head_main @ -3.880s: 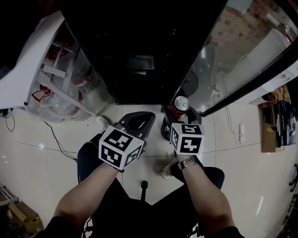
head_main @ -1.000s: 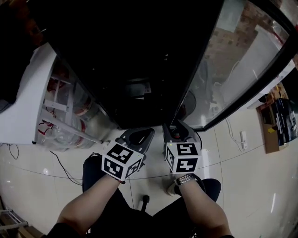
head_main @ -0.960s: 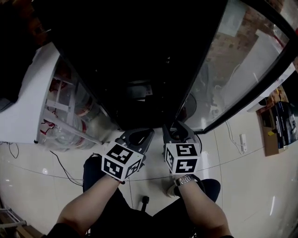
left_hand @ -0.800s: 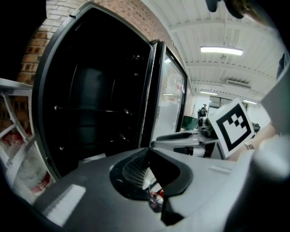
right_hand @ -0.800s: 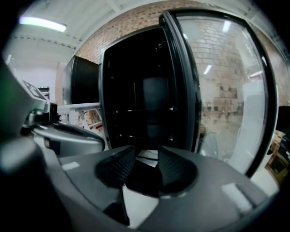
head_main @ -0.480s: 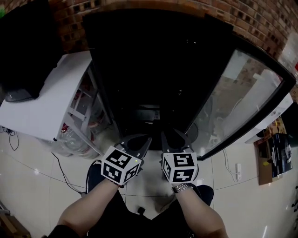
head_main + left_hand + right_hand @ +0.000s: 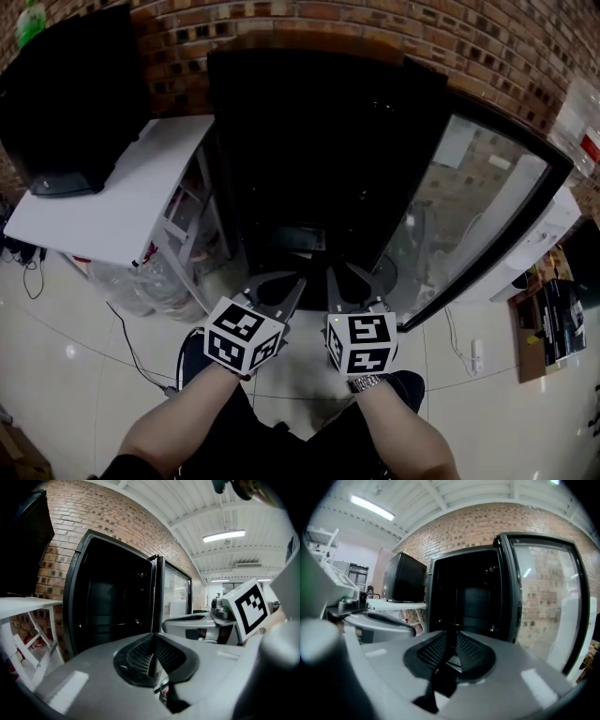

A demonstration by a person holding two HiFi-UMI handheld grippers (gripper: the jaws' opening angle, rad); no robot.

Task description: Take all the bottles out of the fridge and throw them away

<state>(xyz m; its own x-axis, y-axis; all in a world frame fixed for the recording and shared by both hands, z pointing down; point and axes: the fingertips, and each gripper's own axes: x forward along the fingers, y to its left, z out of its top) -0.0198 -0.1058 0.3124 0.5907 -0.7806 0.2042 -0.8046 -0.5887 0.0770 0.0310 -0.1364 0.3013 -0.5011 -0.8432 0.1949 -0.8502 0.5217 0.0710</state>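
Left forearm (image 7: 176,424), right forearm (image 7: 405,433) parallel, extended toward fridge (image 7: 319,141).

My left gripper (image 7: 300,280), right gripper (image 7: 330,271) grey, cubes (image 7: 242,336) black-white squares — fridge (image 7: 319,141) black, table (image 7: 103,197) white, wall (image 7: 525,47) red-brown brick.

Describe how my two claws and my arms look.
The left claw and right claw are grey moulded plastic, with curved jaws lined by ribbed black pads. The left cube and right cube are white with black square markers. Both forearms are bare, without sleeves; a metal watch sits on the right wrist.
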